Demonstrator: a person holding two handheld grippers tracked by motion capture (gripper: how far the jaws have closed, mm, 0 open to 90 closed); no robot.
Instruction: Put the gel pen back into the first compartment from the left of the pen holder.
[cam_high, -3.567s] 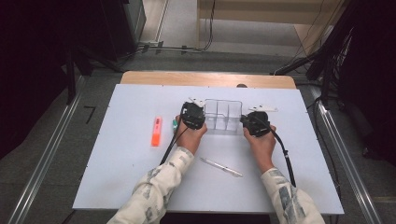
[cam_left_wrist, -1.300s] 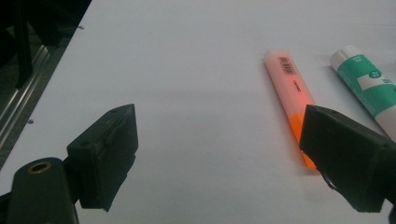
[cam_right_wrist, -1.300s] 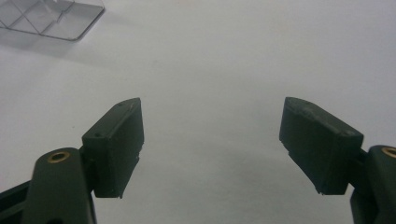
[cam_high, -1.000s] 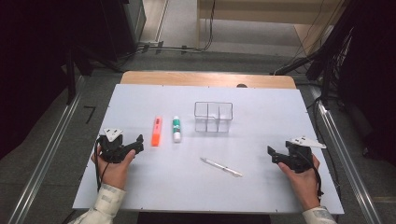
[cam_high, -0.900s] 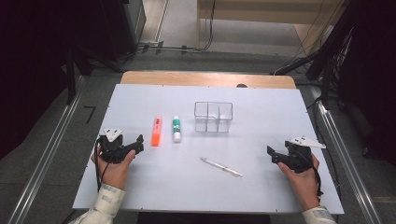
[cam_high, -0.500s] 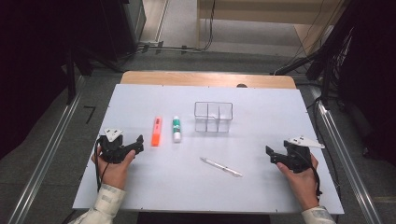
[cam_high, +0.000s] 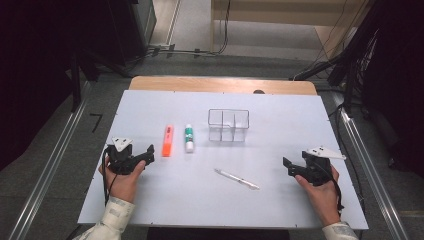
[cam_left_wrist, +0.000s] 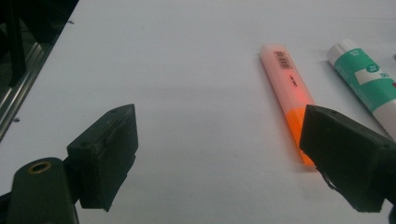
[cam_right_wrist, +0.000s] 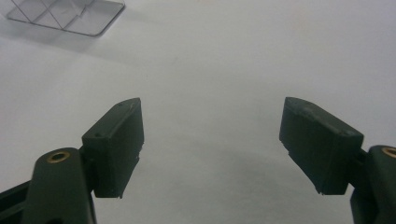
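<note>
An orange highlighter (cam_high: 168, 140) and a green-and-white glue stick (cam_high: 189, 138) lie side by side on the white table (cam_high: 150, 190). Right of them stands a clear divided organizer box (cam_high: 228, 125). A white pen (cam_high: 237, 178) lies nearer the front. My left gripper (cam_high: 146, 156) rests at the table's left side, open and empty, just left of the highlighter (cam_left_wrist: 288, 96); the glue stick (cam_left_wrist: 365, 82) lies beyond it. My right gripper (cam_high: 290, 168) rests at the right side, open, with bare table between its jaws; the organizer box (cam_right_wrist: 65, 14) lies far off ahead.
The white table's front edge runs close to both hands. A wooden strip (cam_high: 220, 84) borders the far edge. Metal rails (cam_high: 55, 160) run along the floor on both sides, with cables and dark equipment behind the table.
Earlier both grippers were at the organizer box in the middle. They have since drawn back to the table's left and right sides, and over the last second they have hardly moved.
</note>
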